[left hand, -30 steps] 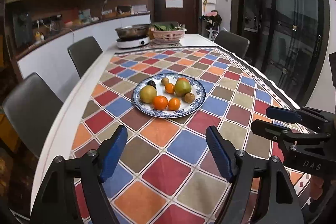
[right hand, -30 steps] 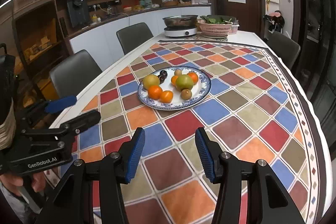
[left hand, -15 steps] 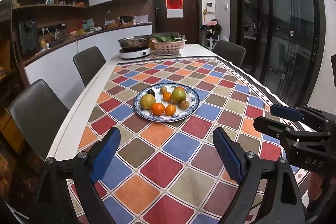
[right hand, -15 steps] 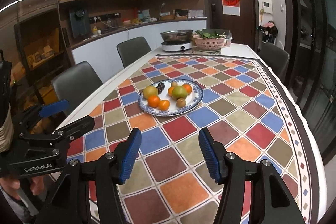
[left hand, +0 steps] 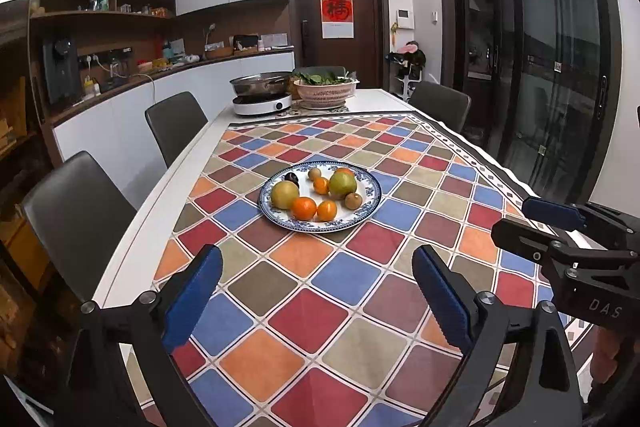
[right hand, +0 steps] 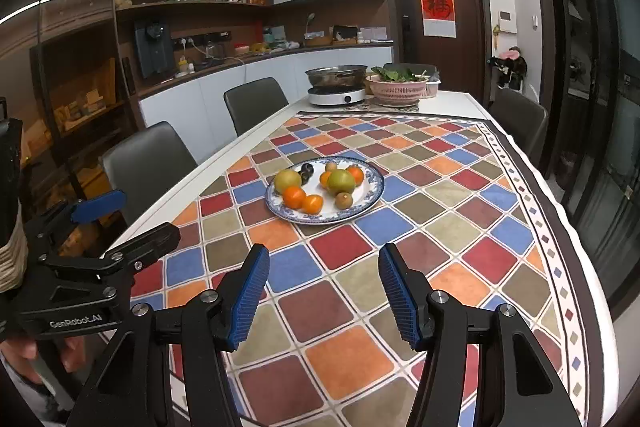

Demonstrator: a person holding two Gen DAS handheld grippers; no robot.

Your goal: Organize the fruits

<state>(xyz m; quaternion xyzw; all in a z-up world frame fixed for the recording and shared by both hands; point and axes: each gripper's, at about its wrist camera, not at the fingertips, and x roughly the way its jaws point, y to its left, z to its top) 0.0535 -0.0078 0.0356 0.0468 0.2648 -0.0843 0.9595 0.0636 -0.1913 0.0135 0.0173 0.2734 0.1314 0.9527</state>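
A blue-and-white plate sits mid-table on the chequered cloth. It holds several fruits: a yellow-green fruit, a green apple, small oranges, a kiwi and a dark plum. My left gripper hovers short of the plate, its jaws opening wide with nothing between them. My right gripper is also short of the plate, open and empty. Each gripper shows at the edge of the other's view: the left gripper, the right gripper.
At the far end of the table stand an induction cooker with a steel pot and a pink basket of greens. Grey chairs line the left side, one sits at the far right. The white table edge runs on the left.
Both grippers have drawn back and risen a little, so the plate looks farther away. The left jaws have spread wider; the right jaws opened slightly.
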